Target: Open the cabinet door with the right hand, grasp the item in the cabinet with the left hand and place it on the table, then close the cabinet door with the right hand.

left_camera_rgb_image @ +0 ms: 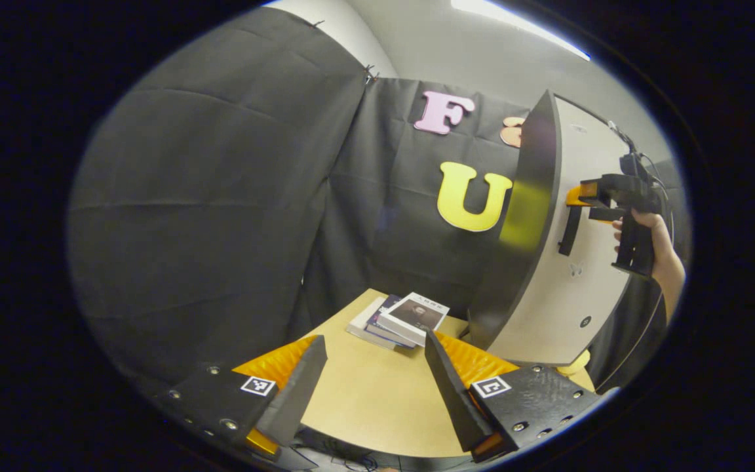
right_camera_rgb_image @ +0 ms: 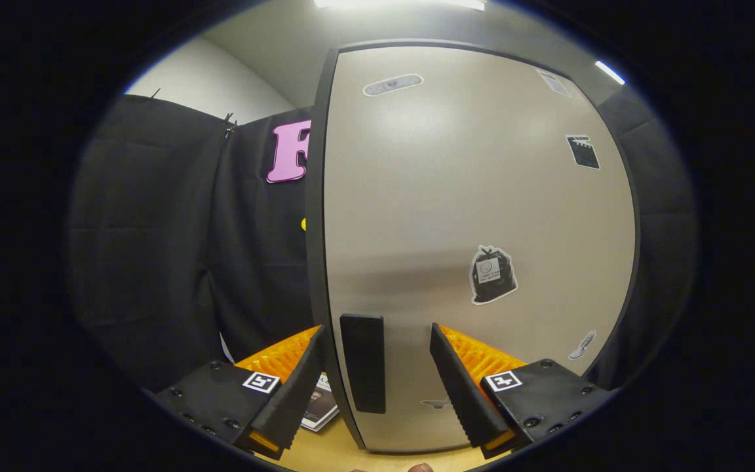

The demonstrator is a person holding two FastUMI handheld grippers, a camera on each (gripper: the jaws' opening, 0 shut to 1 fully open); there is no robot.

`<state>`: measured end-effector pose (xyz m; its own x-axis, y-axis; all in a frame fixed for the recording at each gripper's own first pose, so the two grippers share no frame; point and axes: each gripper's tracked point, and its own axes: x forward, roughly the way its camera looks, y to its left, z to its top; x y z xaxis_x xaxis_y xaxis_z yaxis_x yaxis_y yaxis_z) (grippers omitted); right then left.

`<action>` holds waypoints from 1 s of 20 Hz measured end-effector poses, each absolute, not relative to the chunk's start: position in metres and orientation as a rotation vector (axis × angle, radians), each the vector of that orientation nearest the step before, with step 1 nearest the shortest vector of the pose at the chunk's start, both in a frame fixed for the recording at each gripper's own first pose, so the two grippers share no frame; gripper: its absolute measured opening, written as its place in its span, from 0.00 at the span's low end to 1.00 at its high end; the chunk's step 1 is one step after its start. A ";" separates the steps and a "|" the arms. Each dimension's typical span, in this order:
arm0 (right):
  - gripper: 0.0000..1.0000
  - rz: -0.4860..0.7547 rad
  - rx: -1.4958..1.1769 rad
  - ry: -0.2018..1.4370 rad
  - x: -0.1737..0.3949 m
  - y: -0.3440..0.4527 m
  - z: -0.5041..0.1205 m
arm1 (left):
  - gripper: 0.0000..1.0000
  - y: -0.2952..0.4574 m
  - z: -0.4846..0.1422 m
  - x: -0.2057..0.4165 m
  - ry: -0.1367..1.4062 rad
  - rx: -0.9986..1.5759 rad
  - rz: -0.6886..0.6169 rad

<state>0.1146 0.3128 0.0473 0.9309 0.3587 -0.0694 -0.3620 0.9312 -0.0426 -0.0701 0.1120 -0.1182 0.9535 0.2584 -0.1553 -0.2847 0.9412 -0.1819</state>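
Right gripper (right_camera_rgb_image: 374, 380) fingers spread wide, straddling cabinet door handle (right_camera_rgb_image: 363, 362), not clamped. Cabinet door (right_camera_rgb_image: 476, 196) looks closed; item inside hidden. Left gripper (left_camera_rgb_image: 374, 387) fingers wide apart, holding nothing, above table (left_camera_rgb_image: 377, 400). Book stack (left_camera_rgb_image: 400, 319) at table's far edge.

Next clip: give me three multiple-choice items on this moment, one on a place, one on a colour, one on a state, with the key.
1. Where do the books lie? A on the table beside the cabinet; B on top of it; C on the floor.
2. What colour is the door handle? A white; B black; C red.
3. How do the left gripper fingers stand? A shut on a book; B shut on nothing; C apart, holding nothing.
Key: 1 A, the stack rests on the tabletop; 2 B, a black bar on the beige door; 3 C, bare table shows between them.
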 end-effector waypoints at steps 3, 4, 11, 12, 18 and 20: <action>0.84 0.341 -0.057 0.078 0.123 0.319 0.035 | 0.89 0.113 -0.115 -0.066 0.122 -0.218 0.272; 0.75 0.343 -0.065 0.099 0.124 0.323 0.029 | 0.89 0.113 -0.118 -0.067 0.121 -0.219 0.270; 0.38 0.317 -0.037 0.098 0.127 0.325 0.019 | 0.93 0.112 -0.119 -0.065 0.133 -0.196 0.261; 0.34 0.323 -0.044 0.092 0.128 0.325 0.020 | 0.89 0.111 -0.118 -0.065 0.135 -0.196 0.260; 0.15 0.389 -0.051 0.084 0.124 0.330 0.023 | 0.89 0.099 -0.116 -0.068 0.141 -0.177 0.226; 0.10 0.411 -0.077 0.081 0.124 0.327 0.018 | 0.89 0.087 -0.120 -0.065 0.144 -0.166 0.216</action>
